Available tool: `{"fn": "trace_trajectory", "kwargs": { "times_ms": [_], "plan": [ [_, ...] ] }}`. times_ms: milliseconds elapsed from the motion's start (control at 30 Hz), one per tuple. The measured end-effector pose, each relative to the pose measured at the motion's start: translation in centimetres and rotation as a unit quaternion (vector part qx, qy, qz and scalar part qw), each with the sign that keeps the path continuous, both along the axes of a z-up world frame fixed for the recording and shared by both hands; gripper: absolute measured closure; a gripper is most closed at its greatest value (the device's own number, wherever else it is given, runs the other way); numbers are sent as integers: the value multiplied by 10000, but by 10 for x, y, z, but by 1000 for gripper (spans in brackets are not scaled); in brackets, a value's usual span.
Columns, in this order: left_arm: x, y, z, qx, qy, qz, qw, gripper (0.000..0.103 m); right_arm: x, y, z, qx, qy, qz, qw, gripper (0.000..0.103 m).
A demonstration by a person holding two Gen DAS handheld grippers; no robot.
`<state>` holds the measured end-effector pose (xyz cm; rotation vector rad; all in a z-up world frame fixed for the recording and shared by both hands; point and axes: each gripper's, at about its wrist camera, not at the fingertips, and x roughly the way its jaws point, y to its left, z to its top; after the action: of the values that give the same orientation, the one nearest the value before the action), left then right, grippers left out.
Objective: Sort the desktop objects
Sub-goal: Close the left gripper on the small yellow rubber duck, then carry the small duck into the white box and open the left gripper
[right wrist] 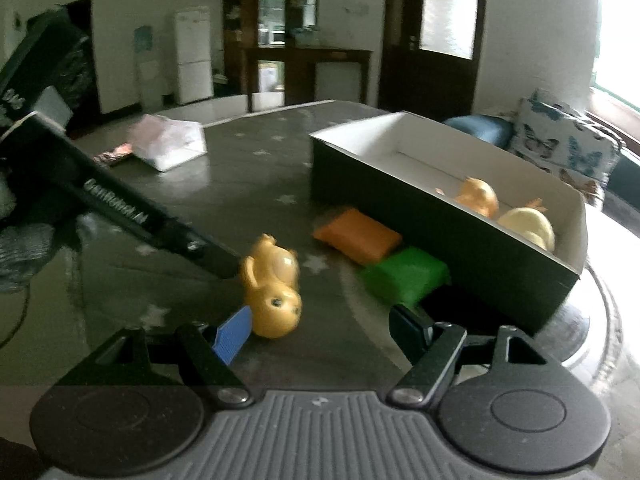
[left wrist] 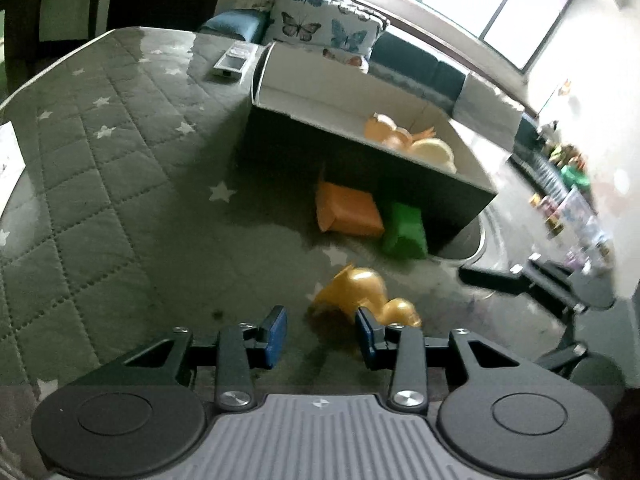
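Toys lie scattered on the desk, which wears a grey quilted cover with white stars: a golden animal figure on its side, with an orange block and a green block beyond it, both against the dark outer wall of the open box that holds an orange toy and a pale yellow toy. The left hand-held gripper is spread wide and empty, low over the desk, its right blue pad just beside the figure. The right hand-held gripper is likewise released and empty, the figure just by its left blue pad.
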<state>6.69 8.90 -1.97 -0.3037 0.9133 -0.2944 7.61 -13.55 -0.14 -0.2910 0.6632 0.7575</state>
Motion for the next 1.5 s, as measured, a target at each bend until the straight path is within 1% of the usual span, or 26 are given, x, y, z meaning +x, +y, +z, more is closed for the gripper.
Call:
{"fn": "trace_trajectory", "kwargs": {
  "times_ms": [33, 100, 133, 200, 233, 333, 533, 567, 633, 667, 733, 767, 833, 933, 1033, 1167, 1367, 1433, 1500],
  "plan": [
    [0, 1, 2, -89, -12, -11, 10000, 63, -1, 2, 1, 32, 11, 61, 10000, 26],
    [2, 0, 5, -226, -24, -49, 9997, 63, -2, 9, 1, 78, 25, 144, 9999, 32],
    [3, -1, 5, -238, -14, -35, 9997, 63, -2, 12, 1, 84, 30, 147, 9999, 35],
    [6, -3, 5, -263, 7, -7, 9997, 63, -1, 17, -1, 78, 69, 137, 9999, 36],
    [8, -4, 5, -275, 17, 7, 9996, 63, 0, 20, -2, 70, 85, 129, 9999, 40],
    [13, -6, 5, -312, 48, 49, 9995, 63, 4, 24, -7, 44, 157, 85, 9998, 45],
    [22, -12, 4, -387, 109, 134, 9991, 63, 9, 33, -12, 66, 240, 120, 9996, 52],
    [24, -12, 4, -399, 119, 148, 9990, 63, 10, 35, -13, 65, 240, 133, 9996, 55],
    [26, -14, 4, -393, 132, 141, 9990, 63, 11, 39, -14, 62, 269, 150, 9995, 59],
    [27, -15, 3, -374, 146, 129, 9991, 63, 12, 41, -15, 63, 291, 159, 9994, 64],
    [28, -16, 1, -341, 176, 108, 9992, 63, 13, 44, -18, 62, 328, 166, 9993, 67],
    [28, -17, 0, -336, 196, 106, 9992, 67, 12, 45, -19, 61, 331, 160, 9993, 69],
    [28, -17, -1, -333, 231, 99, 9991, 72, 11, 45, -19, 74, 320, 125, 9994, 69],
    [27, -16, 2, -389, 204, 64, 9990, 72, 9, 42, -18, 117, 294, 89, 9995, 69],
    [25, -21, 15, -370, 5, -39, 9993, 72, 6, 37, -10, 172, 167, 36, 9997, 69],
    [31, -32, 38, -393, -340, -197, 9985, 74, 5, 25, 10, 285, -188, -146, 9993, 69],
    [64, -59, 73, -445, -907, -467, 9938, 78, 28, 4, 40, 462, -698, -713, 9939, 69],
    [78, -68, 80, -473, -1034, -566, 9919, 79, 39, -1, 45, 492, -803, -909, 9914, 69],
    [93, -78, 84, -498, -1078, -643, 9908, 79, 51, -7, 48, 505, -885, -1114, 9885, 69]
  ]
}}
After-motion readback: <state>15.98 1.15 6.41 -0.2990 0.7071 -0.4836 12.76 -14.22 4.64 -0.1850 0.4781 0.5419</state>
